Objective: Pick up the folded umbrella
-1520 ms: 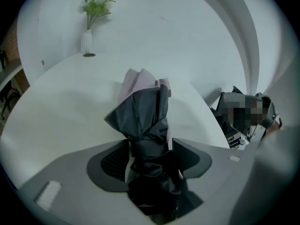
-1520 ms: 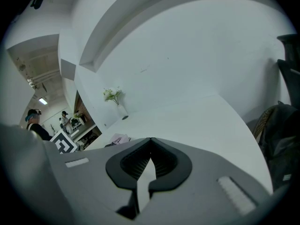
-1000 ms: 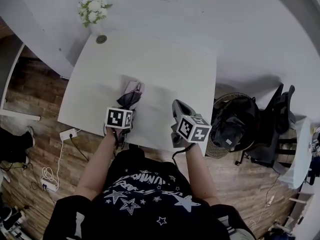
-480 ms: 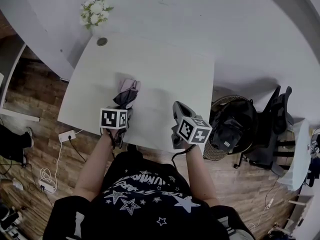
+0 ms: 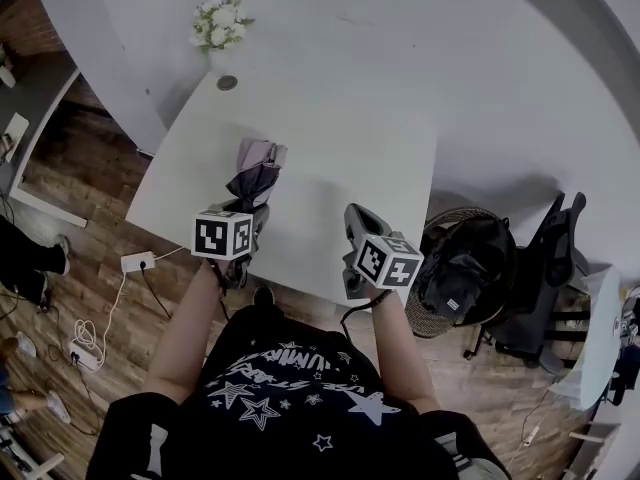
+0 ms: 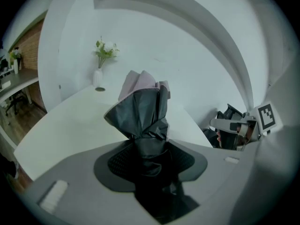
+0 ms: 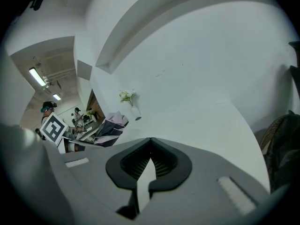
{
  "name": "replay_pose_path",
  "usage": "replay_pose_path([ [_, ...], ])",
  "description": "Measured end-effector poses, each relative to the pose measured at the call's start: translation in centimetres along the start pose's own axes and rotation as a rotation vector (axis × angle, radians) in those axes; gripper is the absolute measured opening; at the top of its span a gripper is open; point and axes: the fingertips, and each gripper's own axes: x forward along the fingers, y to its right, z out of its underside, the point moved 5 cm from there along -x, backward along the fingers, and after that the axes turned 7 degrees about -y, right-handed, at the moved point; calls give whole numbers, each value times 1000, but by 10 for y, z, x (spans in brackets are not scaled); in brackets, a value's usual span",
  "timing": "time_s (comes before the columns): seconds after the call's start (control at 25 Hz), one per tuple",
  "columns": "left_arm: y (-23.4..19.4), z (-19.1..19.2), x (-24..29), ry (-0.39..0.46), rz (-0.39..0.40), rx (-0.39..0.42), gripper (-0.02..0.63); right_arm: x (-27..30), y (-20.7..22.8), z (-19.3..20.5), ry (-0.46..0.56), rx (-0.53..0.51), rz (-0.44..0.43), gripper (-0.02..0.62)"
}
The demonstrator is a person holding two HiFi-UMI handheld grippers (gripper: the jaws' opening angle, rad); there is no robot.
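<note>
Setting: a white desk (image 5: 330, 158) set against a white wall, wooden floor around it. A vase of white flowers (image 5: 222, 26) is noted at the desk's far corner and is used as the reference.

Task item: the folded umbrella (image 6: 143, 111) is located on the near side of the vase, well apart from it. It is gripped at its near end and juts up and away from the jaws toward the vase. It is judged to be clear of the desk.

Left gripper (image 6: 151, 158): the jaws are clamped partway closed on the umbrella's narrow dark end.

Right gripper (image 7: 150, 161): the jaws are brought together at the tips, with nothing between them. It is held over the desk's near edge, farther from the vase than the umbrella, and gives no support.

Appearance: dark grey canopy fabric, loosely bunched in creased folds, with pale lilac fabric showing at the far end. No strap can be seen around the folds.

Risks (judged):
- Slippage could occur if mostly soft fabric is gripped and not the shaft.
- Most of the length lies beyond the jaws, so the far end may droop or pivot.
- The loose folds could spread and shift the load.
</note>
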Motion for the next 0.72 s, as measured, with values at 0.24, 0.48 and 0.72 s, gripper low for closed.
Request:
replay_pose_path([
  [0.24,19,8,-30,78,2,-7,210,-14,-8,7,1,-39,-50,17],
  [0.48,46,29,-49,131,-1,-31,210,-43,-4,23,3,-62,-89,17],
  [0.72,83,59,-73,183,-20,-57,210,-79,7,44,1,-79,-135,17],
])
